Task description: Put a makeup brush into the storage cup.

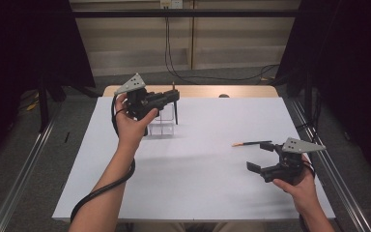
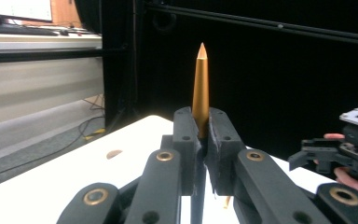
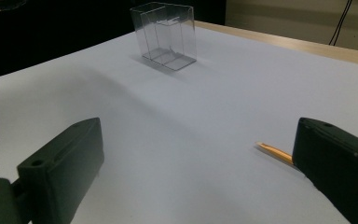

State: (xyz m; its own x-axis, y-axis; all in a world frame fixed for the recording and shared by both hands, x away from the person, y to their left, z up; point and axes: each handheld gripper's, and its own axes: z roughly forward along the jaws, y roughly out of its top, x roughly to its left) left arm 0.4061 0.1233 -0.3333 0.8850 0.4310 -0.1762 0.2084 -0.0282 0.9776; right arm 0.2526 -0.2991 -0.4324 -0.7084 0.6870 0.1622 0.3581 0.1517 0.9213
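While the left gripper (image 1: 174, 99) clamps one pen (image 2: 200, 88) above the clear box (image 3: 165, 35) (still empty), the right gripper (image 1: 263, 154) gapes wide beside the second pen (image 1: 249, 143), yet to be picked up.

White sheet (image 1: 198, 164) over a wooden table (image 1: 251, 91); black cables (image 1: 207, 77) on grey floor behind.

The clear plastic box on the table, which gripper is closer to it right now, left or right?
Left. The left gripper, shut on a pen, hangs right above the clear box. The right gripper sits open far across the table, near a second pen.
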